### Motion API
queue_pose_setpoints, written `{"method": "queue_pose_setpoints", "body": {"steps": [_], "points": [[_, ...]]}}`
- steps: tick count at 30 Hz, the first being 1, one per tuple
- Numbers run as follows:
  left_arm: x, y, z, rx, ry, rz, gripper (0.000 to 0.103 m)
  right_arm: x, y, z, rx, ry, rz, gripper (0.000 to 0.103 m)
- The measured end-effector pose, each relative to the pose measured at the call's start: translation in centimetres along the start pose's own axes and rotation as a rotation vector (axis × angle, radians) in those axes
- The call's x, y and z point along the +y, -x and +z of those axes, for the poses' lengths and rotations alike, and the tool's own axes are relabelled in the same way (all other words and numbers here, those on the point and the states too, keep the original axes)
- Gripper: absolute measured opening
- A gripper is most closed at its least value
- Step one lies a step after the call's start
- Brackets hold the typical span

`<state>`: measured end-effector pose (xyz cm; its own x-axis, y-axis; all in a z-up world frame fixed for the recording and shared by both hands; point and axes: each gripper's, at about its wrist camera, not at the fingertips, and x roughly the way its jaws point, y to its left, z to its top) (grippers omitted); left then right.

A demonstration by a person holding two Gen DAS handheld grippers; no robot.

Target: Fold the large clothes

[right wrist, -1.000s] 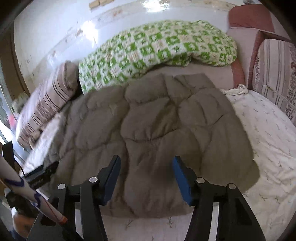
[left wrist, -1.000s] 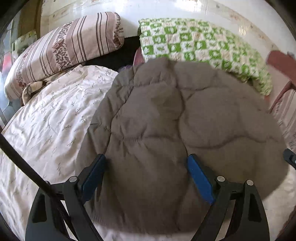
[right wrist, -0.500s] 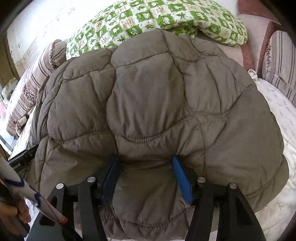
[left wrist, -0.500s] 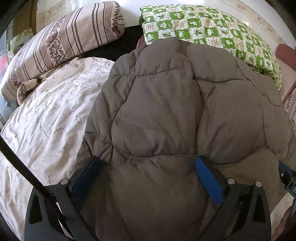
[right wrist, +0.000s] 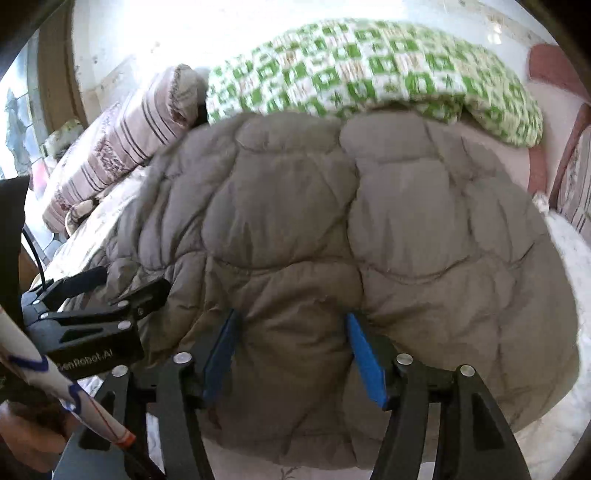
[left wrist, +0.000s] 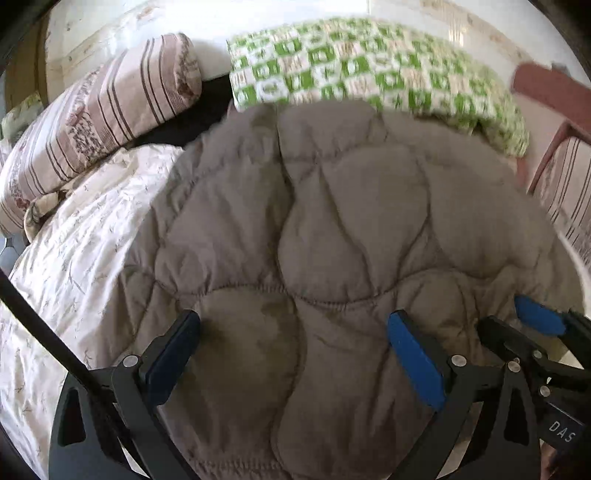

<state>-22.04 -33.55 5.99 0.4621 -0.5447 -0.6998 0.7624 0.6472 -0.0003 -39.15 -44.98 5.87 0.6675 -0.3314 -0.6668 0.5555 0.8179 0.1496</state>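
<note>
Left wrist view: both claws, left gripper (left wrist: 291,354) and right gripper (right wrist: 291,354), spread wide over quilted grey jacket (left wrist: 332,240) on floral bedsheet (left wrist: 74,258), striped pillow (left wrist: 99,122) and green checked blanket (left wrist: 369,74) against white wall (left wrist: 221,22).

A striped pillow (left wrist: 99,122) lies beside a green checkered blanket (left wrist: 369,70).

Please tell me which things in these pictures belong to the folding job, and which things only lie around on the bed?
Belong to the job:
- grey quilted jacket
- left gripper, open over the jacket
- right gripper, open, jacket between its fingers

Only lying about:
- green checked blanket
- striped pillow
- floral bedsheet
</note>
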Motion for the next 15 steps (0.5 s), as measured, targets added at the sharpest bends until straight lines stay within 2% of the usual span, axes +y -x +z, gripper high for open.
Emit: {"method": "queue_pose_setpoints", "body": {"steps": [2,4,6,7,9,11,13,15], "points": [[0.4,-0.6,-0.2,0.017,0.008,-0.014,0.102,-0.7,-0.7,-0.1,0.024,-0.022,0.022,0.068],[0.6,-0.2,-0.1,0.009,0.018,-0.026,0.102,-1.2,0.4,0.3,0.010,-0.051,0.068,0.068],[0.9,0.6,0.3,-0.001,0.040,-0.044,0.102,-2.2,1.9,1.0,-0.029,-0.094,0.132,0.068],[1.4,1.1,0.6,-0.011,0.063,-0.059,0.102,-3.4,3.2,1.6,-0.074,-0.129,0.134,0.068],[2.3,1.7,1.0,-0.033,0.092,-0.063,0.102,-5.3,4.7,2.3,-0.119,-0.160,0.061,0.068],[3.5,2.0,1.3,-0.052,0.117,-0.033,0.102,-7.7,5.5,2.4,-0.147,-0.199,-0.035,0.068],[4.6,1.5,1.4,-0.038,0.144,-0.014,0.102,-10.8,5.6,2.1,-0.131,-0.268,-0.126,0.067],[5.7,0.3,1.2,0.000,0.169,0.001,0.102,-13.1,5.0,1.6,-0.101,-0.334,-0.162,0.064]]}}
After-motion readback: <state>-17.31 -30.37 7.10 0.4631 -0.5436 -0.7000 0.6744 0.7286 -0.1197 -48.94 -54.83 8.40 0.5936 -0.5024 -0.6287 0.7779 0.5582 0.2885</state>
